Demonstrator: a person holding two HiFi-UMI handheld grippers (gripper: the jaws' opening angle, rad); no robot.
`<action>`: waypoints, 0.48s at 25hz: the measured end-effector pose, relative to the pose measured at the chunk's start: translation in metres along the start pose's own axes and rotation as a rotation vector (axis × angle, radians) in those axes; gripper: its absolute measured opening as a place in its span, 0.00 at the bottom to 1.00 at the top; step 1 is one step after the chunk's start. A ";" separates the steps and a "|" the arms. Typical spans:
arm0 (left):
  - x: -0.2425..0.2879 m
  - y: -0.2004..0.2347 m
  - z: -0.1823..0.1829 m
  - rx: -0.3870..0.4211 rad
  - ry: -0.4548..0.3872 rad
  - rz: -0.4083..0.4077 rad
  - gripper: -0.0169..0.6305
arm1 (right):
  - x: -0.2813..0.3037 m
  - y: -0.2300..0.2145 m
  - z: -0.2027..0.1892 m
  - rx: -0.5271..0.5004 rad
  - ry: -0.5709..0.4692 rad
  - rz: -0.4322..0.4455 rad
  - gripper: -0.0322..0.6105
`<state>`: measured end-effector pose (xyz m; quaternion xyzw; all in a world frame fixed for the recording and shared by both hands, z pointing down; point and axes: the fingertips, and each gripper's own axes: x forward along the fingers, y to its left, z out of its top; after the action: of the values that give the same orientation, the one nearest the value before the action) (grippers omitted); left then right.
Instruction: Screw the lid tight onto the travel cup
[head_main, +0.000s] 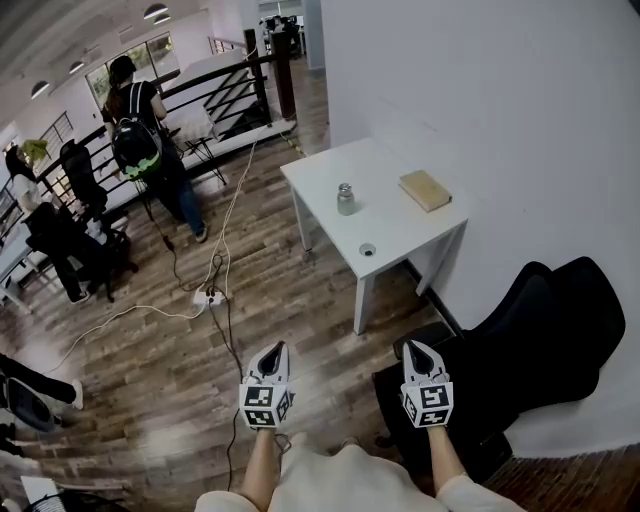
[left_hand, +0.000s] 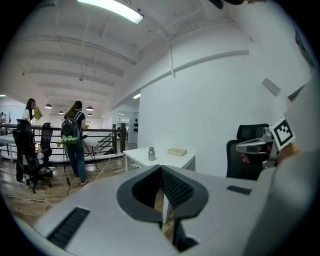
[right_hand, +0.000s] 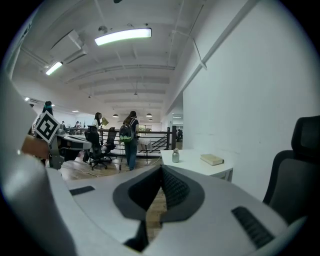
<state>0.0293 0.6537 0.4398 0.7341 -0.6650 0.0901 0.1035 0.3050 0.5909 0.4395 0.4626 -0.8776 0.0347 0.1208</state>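
Note:
A small metal travel cup (head_main: 346, 199) stands upright on a white table (head_main: 400, 232) far ahead of me; it also shows in the left gripper view as the cup (left_hand: 151, 154) and in the right gripper view as the cup (right_hand: 175, 155). A small round lid (head_main: 367, 250) lies on the table near its front edge. My left gripper (head_main: 276, 349) and right gripper (head_main: 416, 348) are held side by side over the floor, well short of the table. Both are shut with nothing between the jaws.
A tan book (head_main: 425, 190) lies on the table's right side. A black office chair (head_main: 530, 330) stands to my right against the white wall. A cable and power strip (head_main: 209, 296) lie on the wooden floor. A person with a backpack (head_main: 140, 130) stands by the railing at the back left.

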 end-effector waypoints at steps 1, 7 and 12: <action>0.003 -0.001 -0.001 -0.002 0.005 0.003 0.04 | 0.004 -0.002 0.000 -0.002 0.003 0.005 0.05; 0.038 0.010 -0.004 -0.001 0.023 0.011 0.04 | 0.045 -0.015 -0.003 0.002 0.006 0.018 0.05; 0.075 0.039 -0.001 -0.001 0.023 0.008 0.04 | 0.088 -0.018 0.001 -0.005 0.006 0.009 0.05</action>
<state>-0.0018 0.5787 0.4620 0.7303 -0.6668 0.0985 0.1112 0.2713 0.5097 0.4591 0.4582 -0.8794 0.0345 0.1243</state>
